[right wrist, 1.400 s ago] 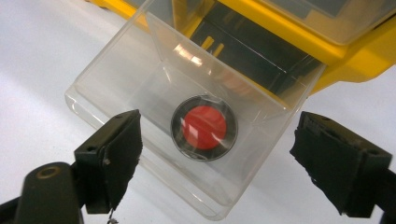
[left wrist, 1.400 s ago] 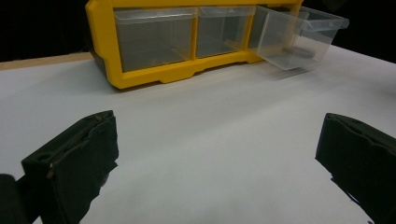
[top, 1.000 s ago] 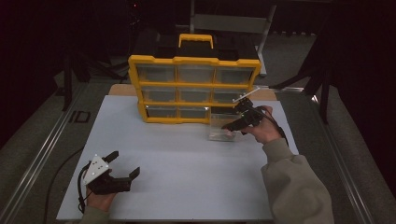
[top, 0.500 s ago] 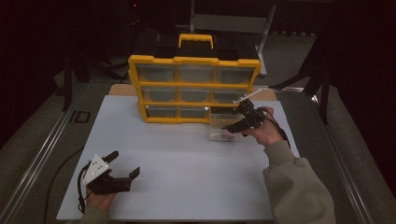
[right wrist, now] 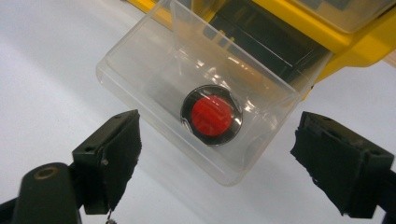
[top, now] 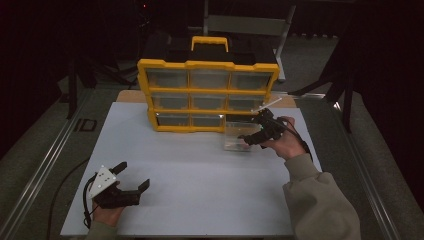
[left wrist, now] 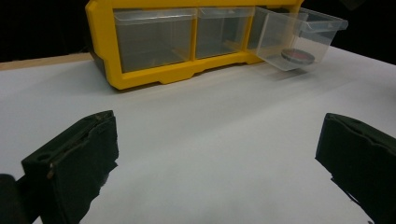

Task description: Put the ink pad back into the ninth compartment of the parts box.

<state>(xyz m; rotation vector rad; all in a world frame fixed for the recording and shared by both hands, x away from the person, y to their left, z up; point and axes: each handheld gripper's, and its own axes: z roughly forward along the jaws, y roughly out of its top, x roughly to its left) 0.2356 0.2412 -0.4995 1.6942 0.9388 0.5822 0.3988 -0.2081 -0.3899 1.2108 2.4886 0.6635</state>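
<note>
A white table (top: 200,200) carries a yellow drawer cabinet (top: 207,95) with a black top and yellow handle at its far middle, three rows of clear drawers across its front. From the bottom row's right end a clear plastic drawer (top: 237,136) is pulled out toward the near side and rests on the table just in front of its slot. The drawer is transparent, rectangular, with a lipped front; inside lies a round red disc with a dark rim (right wrist: 212,115), flat on the floor. The right gripper (top: 254,131) hovers over the drawer's right edge, its jaws spread wide, clamping nothing. The left gripper (top: 131,176) sits at the near left, well apart from the cabinet, jaws likewise wide apart and empty.
</note>
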